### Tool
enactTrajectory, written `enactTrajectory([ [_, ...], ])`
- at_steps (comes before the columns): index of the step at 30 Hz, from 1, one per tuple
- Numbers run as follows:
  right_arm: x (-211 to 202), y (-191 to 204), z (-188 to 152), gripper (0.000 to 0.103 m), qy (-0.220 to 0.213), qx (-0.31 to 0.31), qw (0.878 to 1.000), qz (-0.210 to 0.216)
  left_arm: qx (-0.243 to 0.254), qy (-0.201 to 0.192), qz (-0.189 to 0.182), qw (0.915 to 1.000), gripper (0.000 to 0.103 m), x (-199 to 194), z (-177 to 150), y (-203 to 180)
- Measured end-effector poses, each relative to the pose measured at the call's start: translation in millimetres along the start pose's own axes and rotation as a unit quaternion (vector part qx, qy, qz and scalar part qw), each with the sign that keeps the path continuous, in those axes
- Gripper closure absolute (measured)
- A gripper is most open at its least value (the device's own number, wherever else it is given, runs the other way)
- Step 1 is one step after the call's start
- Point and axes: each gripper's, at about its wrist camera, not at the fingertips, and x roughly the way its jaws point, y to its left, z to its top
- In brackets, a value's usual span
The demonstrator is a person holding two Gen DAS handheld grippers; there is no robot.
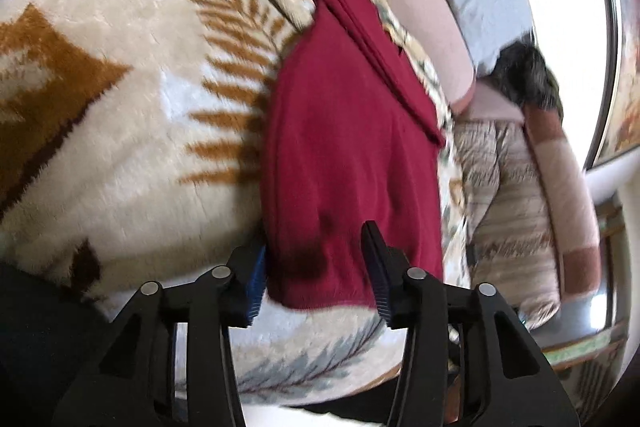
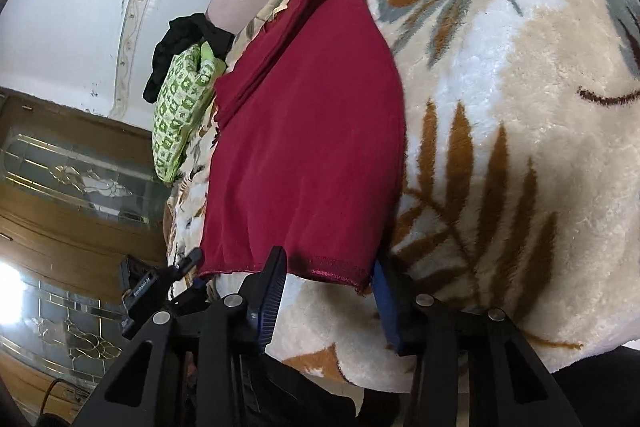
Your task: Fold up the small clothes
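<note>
You're working over the plush leaf-print blanket [image 1: 120, 107], where the red garment [image 1: 344, 147] is lying lengthwise for folding. Both tongs — left gripper [image 1: 316, 267] and right gripper [image 2: 332, 291] — are standing spread, straddling its near hem without pinching.

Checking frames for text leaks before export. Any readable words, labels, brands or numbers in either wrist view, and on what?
Small white lettering on the black device mounted on the left tool: too small and blurred to read.
Green block pattern on the green-and-white printed fabric bundle: looks like letter shapes, not readable as words.
Dark red knit garment, cream plush leaf-patterned blanket: no text.
Left wrist view: no text.
</note>
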Motion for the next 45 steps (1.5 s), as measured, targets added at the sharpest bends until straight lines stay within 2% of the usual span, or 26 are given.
enactTrajectory([
  [4,-1.2,-4.2,-1.1,0.061,0.001,0.014,1.000,0.004,-0.031,-0.003,-0.026,0.9992,0.055,0.8,4.4,9.0],
  [7,-1.8,-2.7,-1.4,0.061,0.000,0.012,1.000,0.002,-0.006,0.020,-0.035,0.9992,0.055,1.1,0.2,0.8],
  [10,-2.6,-2.4,-1.3,0.061,0.000,0.013,1.000,0.003,0.043,0.020,-0.015,0.9987,0.055,-2.8,-9.2,-16.4],
  [12,-4.2,-2.3,-1.2,0.061,-0.001,0.011,1.000,0.001,0.071,-0.005,0.015,0.9974,0.066,-9.3,-11.5,-22.9],
  [14,-4.1,0.1,-1.0,0.061,0.000,0.004,1.000,-0.003,0.077,-0.019,0.040,0.9960,0.090,-9.1,-10.8,-23.5],
  [15,-4.3,2.6,-0.6,0.062,0.001,-0.006,1.000,-0.010,0.074,-0.021,0.053,0.9956,0.090,-7.2,-9.9,-21.3],
  [16,-4.8,5.3,-0.8,0.065,0.000,-0.017,1.000,-0.019,0.068,-0.019,0.062,0.9956,0.094,-4.4,-9.5,-18.4],
  [18,-7.5,13.3,0.4,0.086,-0.008,-0.040,0.998,-0.037,0.066,-0.019,0.070,0.9952,0.095,-3.7,-10.1,-19.7],
  [19,-10.0,16.5,1.6,0.093,-0.013,-0.049,0.998,-0.041,0.068,-0.023,0.067,0.9952,0.095,-7.7,-10.0,-23.5],
  [21,-23.8,33.8,6.2,0.094,-0.046,-0.074,0.995,-0.038,0.077,-0.037,0.062,0.9944,0.096,-19.7,-6.8,-35.9],
  [24,-51.2,66.2,18.2,0.094,-0.104,-0.100,0.989,-0.023,0.065,-0.077,0.034,0.9943,0.096,-51.7,8.7,-62.5],
  [28,-74.2,101.0,42.9,0.094,-0.155,-0.107,0.982,0.011,0.031,-0.109,-0.011,0.9935,0.096,-70.3,33.6,-86.7],
  [31,-73.4,115.1,64.1,0.094,-0.164,-0.112,0.980,0.017,0.023,-0.126,-0.014,0.9916,0.096,-65.7,52.9,-94.4],
  [33,-66.5,118.8,79.3,0.094,-0.167,-0.110,0.980,0.014,-0.007,-0.121,-0.020,0.9924,0.096,-50.3,67.5,-91.2],
  [35,-56.7,117.3,91.0,0.094,-0.170,-0.104,0.980,0.003,-0.022,-0.116,-0.019,0.9928,0.096,-36.1,82.3,-89.7],
  [40,-37.1,111.1,125.0,0.094,-0.184,-0.095,0.978,-0.009,-0.010,-0.117,-0.001,0.9931,0.096,-6.6,125.4,-102.5],
  [45,-7.9,118.2,186.5,0.094,-0.205,-0.091,0.974,-0.006,0.016,-0.134,0.024,0.9905,0.096,26.8,186.5,-120.1],
])
